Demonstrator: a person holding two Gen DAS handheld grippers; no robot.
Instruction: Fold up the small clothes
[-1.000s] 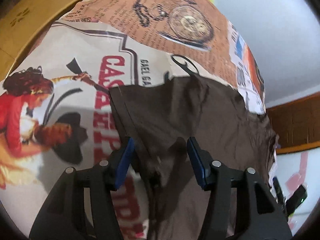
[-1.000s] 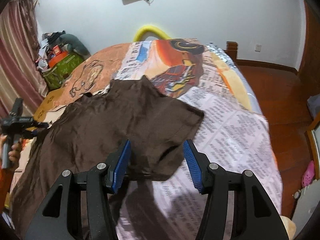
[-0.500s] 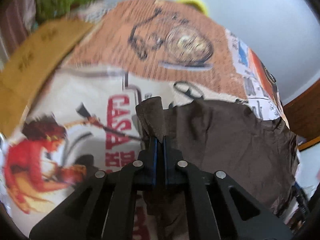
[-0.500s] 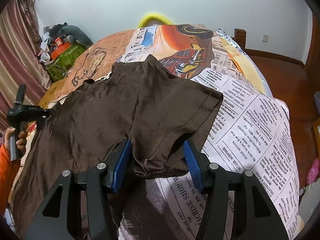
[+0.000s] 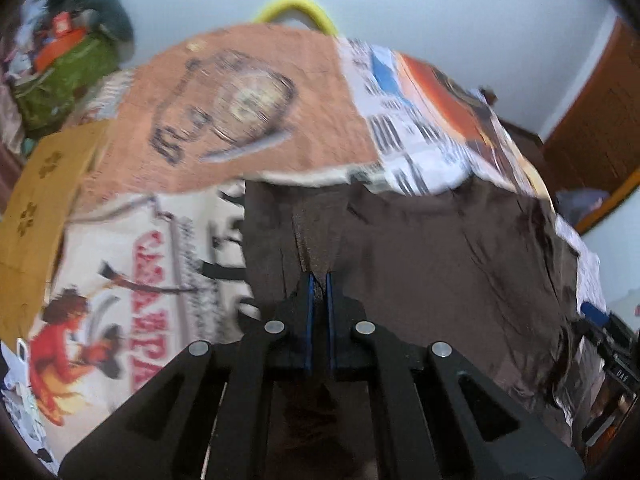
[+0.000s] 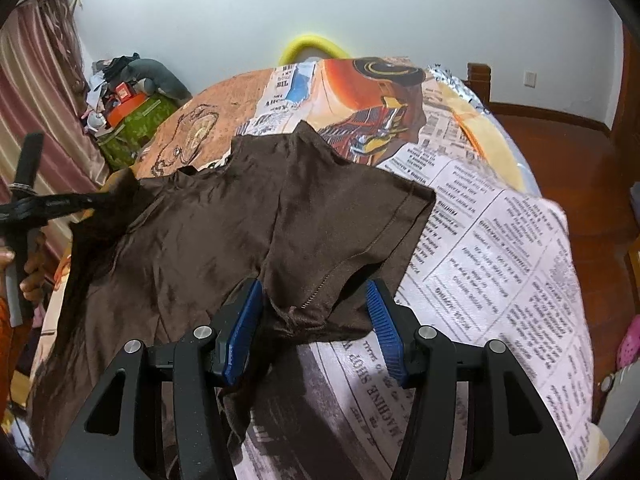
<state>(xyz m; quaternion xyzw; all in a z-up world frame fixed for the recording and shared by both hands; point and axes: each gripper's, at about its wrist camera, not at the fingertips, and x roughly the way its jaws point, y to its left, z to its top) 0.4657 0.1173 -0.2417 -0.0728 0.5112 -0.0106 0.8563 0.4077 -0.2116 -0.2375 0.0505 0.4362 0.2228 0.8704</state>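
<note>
L gripper [image 5: 318, 280] jaws clamped; R gripper [image 6: 316, 300] jaws apart

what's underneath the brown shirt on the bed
The brown shirt lies on a printed bedspread showing newspaper text and pictures around its edges. Whatever the cloth covers is hidden. The left gripper pinches and lifts one sleeve.

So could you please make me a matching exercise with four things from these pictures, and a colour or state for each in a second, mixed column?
Column one:
1. left gripper
2. right gripper
3. brown shirt
4. curved tube behind the bed

Column two:
a. yellow
b. fingers apart, one on each side of a sleeve seam
c. spread over the printed bedsheet, one edge lifted
d. fingers closed on a pinch of brown cloth

Right pairs: 1-d, 2-b, 3-c, 4-a
</note>
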